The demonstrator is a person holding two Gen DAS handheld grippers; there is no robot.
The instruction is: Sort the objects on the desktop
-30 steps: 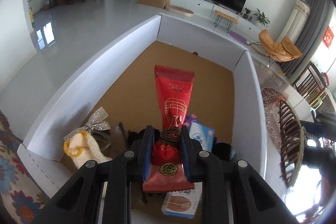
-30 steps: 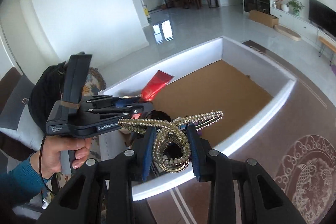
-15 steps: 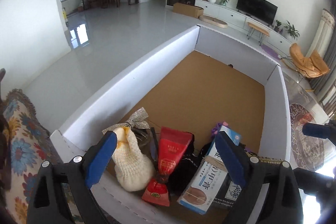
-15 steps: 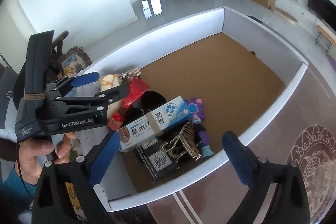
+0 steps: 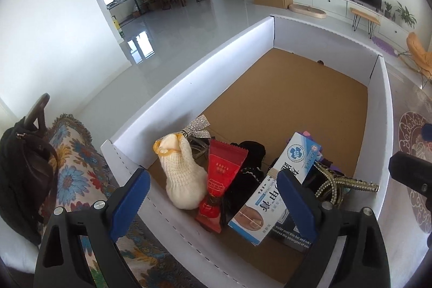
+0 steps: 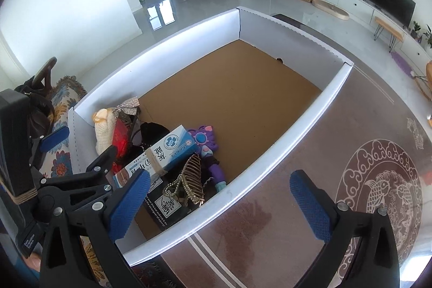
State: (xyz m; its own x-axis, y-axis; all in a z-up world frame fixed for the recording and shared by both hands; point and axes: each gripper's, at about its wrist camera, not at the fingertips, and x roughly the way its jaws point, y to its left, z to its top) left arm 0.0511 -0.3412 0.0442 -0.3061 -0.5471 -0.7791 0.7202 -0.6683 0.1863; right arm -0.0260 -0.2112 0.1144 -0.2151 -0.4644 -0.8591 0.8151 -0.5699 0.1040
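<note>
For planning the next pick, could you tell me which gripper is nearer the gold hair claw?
Right. The right gripper hangs beside the gold hair claw; the left gripper is farther left, over the red packet.

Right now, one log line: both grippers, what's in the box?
left gripper: open, empty | right gripper: open, empty | red packet, gold hair clip: lying in white box | phase: released

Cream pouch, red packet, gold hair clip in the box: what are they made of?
Cream pouch: knitted yarn, matte; the stitch rows show. Red packet: glossy plastic or foil film, with a crimped top edge. Gold hair clip: looks like metal, possibly coated plastic, shiny with a beaded rim.
</note>
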